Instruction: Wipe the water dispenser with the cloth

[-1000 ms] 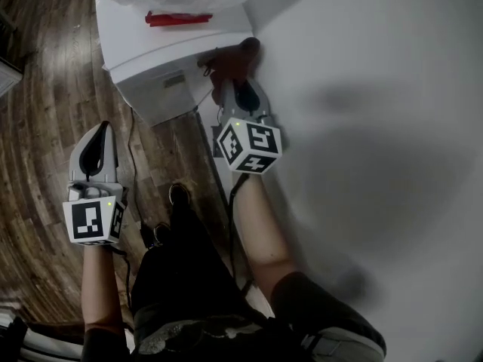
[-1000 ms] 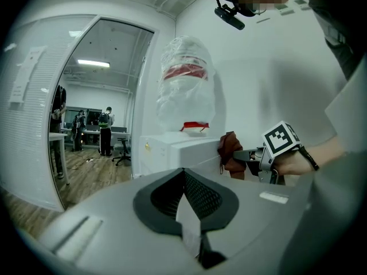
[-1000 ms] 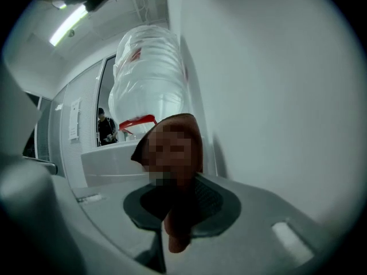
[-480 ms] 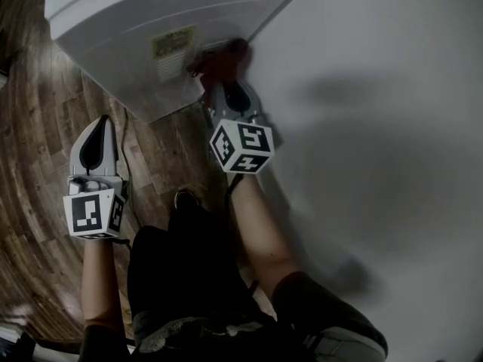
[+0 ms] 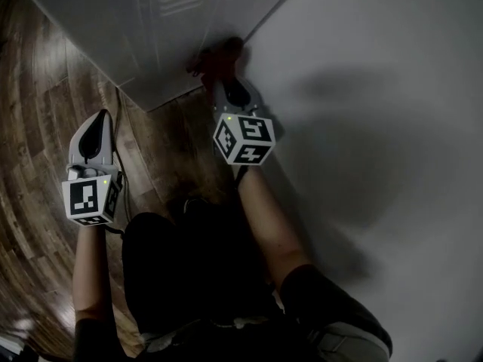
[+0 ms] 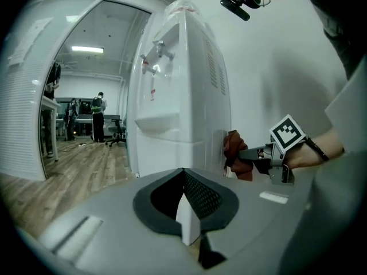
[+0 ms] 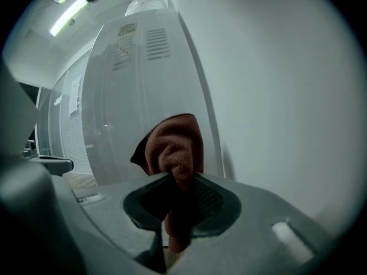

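The right gripper [image 5: 225, 89] pinches a rust-red cloth [image 5: 216, 57], seemingly pressed against the white water dispenser [image 5: 151, 29] at its corner by the wall [image 5: 377, 89]. The left gripper [image 5: 96, 127] hangs closed and empty above the wooden floor [image 5: 38, 127].

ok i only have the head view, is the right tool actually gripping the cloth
observer: yes, in the right gripper view the right tool is shut on a fold of the reddish-brown cloth.
operator: anything in the left one
observer: no, the left gripper view shows the left tool shut, with nothing between its jaws.
operator: where on the dispenser is the cloth
observer: seen from the left gripper view, it looks pressed against the side panel of the water dispenser, near the back edge by the wall and well below the taps.
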Demonstrator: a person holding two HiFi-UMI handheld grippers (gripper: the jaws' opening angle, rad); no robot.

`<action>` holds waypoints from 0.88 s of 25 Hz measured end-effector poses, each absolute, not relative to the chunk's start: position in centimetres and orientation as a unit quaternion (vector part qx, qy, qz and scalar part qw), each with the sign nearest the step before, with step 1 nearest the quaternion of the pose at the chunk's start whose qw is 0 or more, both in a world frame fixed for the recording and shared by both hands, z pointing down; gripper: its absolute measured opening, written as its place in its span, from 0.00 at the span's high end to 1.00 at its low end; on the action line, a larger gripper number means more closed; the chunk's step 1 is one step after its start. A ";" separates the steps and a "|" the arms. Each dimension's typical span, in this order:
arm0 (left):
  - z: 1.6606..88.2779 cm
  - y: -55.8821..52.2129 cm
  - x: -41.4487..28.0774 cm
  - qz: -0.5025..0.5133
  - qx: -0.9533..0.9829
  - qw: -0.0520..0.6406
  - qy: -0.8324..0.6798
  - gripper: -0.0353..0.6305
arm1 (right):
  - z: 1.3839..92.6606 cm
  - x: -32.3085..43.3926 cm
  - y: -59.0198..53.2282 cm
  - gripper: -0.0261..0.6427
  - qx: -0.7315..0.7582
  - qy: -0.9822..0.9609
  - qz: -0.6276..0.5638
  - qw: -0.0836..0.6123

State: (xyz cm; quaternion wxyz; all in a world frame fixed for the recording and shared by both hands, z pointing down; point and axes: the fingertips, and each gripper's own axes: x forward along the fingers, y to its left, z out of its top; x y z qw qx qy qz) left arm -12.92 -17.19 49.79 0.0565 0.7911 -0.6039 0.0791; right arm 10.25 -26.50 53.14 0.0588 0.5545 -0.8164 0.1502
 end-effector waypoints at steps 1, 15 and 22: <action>51.2 -17.3 -13.0 0.078 0.793 0.057 -0.601 0.92 | 54.9 10.2 -26.3 0.88 0.553 -0.817 0.152 0.063; 62.8 -19.9 -13.2 0.094 0.806 0.053 -0.581 0.92 | 73.5 10.2 -26.7 0.88 0.546 -0.787 0.249 0.143; 62.1 -20.6 -12.5 0.088 0.808 0.046 -0.581 0.92 | 74.3 11.2 -25.8 0.88 0.542 -0.785 0.253 0.159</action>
